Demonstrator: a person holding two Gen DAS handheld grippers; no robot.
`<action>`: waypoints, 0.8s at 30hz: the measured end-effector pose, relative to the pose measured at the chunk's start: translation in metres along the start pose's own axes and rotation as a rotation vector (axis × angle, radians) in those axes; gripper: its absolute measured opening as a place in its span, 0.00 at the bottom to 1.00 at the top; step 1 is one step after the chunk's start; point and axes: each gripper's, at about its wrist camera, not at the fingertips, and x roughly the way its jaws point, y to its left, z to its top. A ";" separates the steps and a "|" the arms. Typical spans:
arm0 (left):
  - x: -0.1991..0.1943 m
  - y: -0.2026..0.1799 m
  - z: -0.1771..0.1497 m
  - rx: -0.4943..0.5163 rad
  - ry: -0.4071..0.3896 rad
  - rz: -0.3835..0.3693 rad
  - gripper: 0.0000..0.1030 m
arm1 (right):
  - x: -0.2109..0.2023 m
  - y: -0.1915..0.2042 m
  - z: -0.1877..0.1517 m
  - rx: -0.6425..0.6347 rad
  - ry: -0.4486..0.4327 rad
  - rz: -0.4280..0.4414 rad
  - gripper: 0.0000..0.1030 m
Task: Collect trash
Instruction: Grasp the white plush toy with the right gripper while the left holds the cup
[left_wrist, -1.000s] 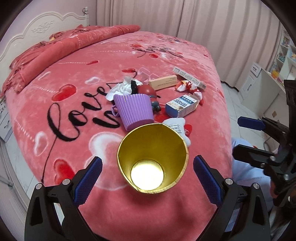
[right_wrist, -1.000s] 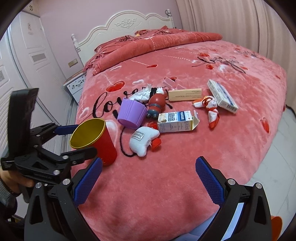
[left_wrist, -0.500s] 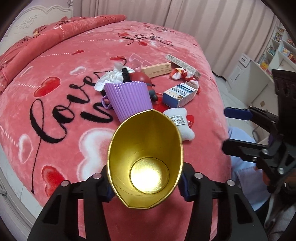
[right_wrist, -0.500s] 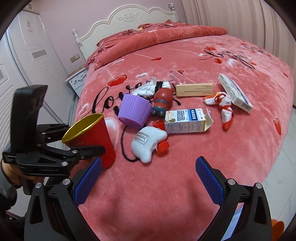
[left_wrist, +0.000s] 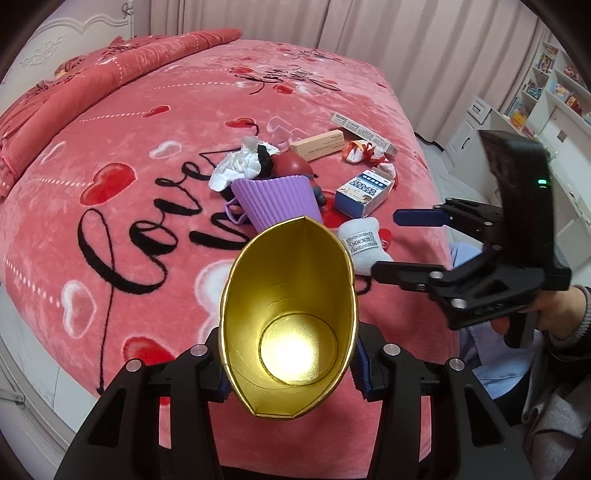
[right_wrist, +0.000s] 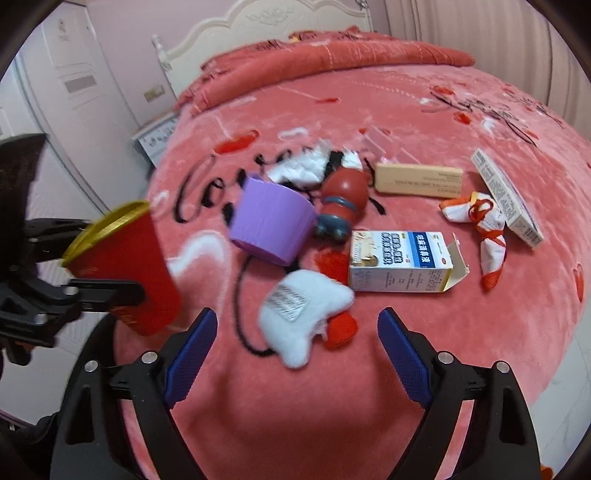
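Observation:
My left gripper (left_wrist: 290, 373) is closing on a red paper cup (left_wrist: 288, 295) with a gold inside; its pads press the cup's walls and the rim is squeezed oval. In the right wrist view the cup (right_wrist: 136, 266) hangs tilted at the bed's left edge. My right gripper (right_wrist: 297, 321) is closing with nothing gripped; a white plush (right_wrist: 303, 314) lies just ahead between its fingers. Beyond it lie a purple ribbed cup (right_wrist: 271, 225), a blue-and-white carton (right_wrist: 399, 262), a red toy figure (right_wrist: 343, 199), crumpled tissue (right_wrist: 299, 170), a beige box (right_wrist: 417, 181), a red-and-white wrapper (right_wrist: 484, 229) and a long white box (right_wrist: 506, 199).
Everything lies on a pink bed blanket (right_wrist: 406, 369) with hearts and black lettering. A white headboard (right_wrist: 277, 22) and folded quilt are at the far end, a nightstand (right_wrist: 155, 140) at the left. White shelves (left_wrist: 546, 96) stand right of the bed.
The left gripper shut on the cup, squeezed its rim oval and tilted it. The right gripper moved forward and down toward the white plush, its jaws narrowing.

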 end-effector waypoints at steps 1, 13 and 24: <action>0.003 0.002 0.001 0.001 0.005 -0.008 0.48 | 0.006 -0.001 0.001 -0.004 0.018 -0.006 0.85; 0.026 0.016 0.006 -0.014 0.025 -0.045 0.48 | 0.040 -0.003 0.001 -0.050 0.098 -0.025 0.47; 0.005 -0.002 0.000 -0.004 0.003 -0.034 0.45 | -0.006 0.004 -0.007 -0.037 0.021 0.081 0.27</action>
